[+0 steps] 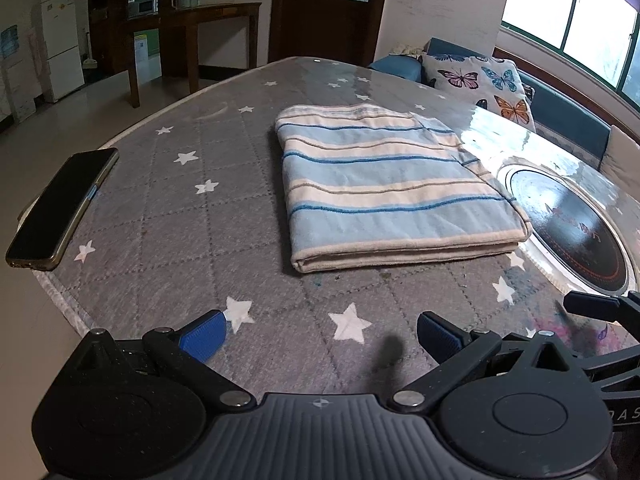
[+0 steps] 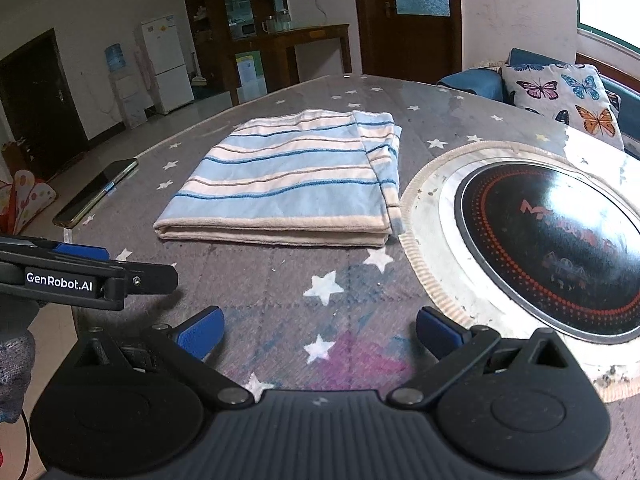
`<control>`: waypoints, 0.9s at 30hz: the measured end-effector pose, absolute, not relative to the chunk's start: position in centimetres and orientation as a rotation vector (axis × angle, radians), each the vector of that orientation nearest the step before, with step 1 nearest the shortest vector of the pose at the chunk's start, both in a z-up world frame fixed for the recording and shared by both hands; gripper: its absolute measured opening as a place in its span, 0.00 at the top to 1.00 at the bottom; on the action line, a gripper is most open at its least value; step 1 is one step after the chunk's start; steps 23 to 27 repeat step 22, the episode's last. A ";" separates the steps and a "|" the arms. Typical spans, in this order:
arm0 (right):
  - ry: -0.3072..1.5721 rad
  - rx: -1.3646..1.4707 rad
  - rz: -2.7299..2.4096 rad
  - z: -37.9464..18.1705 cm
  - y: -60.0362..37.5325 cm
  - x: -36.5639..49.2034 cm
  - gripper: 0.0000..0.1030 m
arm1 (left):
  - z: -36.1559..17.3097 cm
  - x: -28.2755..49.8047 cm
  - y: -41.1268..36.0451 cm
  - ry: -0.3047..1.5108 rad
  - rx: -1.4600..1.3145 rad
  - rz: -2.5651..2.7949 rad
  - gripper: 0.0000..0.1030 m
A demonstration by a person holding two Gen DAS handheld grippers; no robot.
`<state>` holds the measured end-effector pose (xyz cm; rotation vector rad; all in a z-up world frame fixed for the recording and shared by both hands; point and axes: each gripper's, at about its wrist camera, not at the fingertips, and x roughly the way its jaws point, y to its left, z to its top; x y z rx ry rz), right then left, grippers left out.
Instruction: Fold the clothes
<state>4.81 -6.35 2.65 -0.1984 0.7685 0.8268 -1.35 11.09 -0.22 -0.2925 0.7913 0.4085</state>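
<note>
Both grippers, left gripper (image 1: 322,334) and right gripper (image 2: 320,332), hung released and empty above the star-patterned tabletop (image 1: 168,216), near the folded striped cloth (image 1: 384,184).

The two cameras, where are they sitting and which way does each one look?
Left wrist: sits on the left gripper, open, looking across the table at the folded cloth; the right gripper's tip shows at right.
Right wrist: sits on the right gripper, open, facing the same cloth; the left gripper shows at left.
Shared: cloth, phone, round cooker.
</note>
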 end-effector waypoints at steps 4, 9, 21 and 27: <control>0.770 -0.196 0.817 2.6 -6.3 4.7 0.00 | -0.2 -1.4 11.0 0.792 -0.296 0.407 0.00; 0.771 -0.192 0.811 2.5 -6.3 4.6 0.00 | -0.3 -1.6 10.9 0.793 -0.298 0.406 0.00; 0.779 -0.195 0.805 2.4 -6.2 4.3 0.00 | -0.4 -1.8 10.8 0.795 -0.301 0.407 0.00; 0.779 -0.194 0.805 2.4 -6.2 4.3 0.00 | -0.4 -1.8 10.8 0.795 -0.300 0.405 0.00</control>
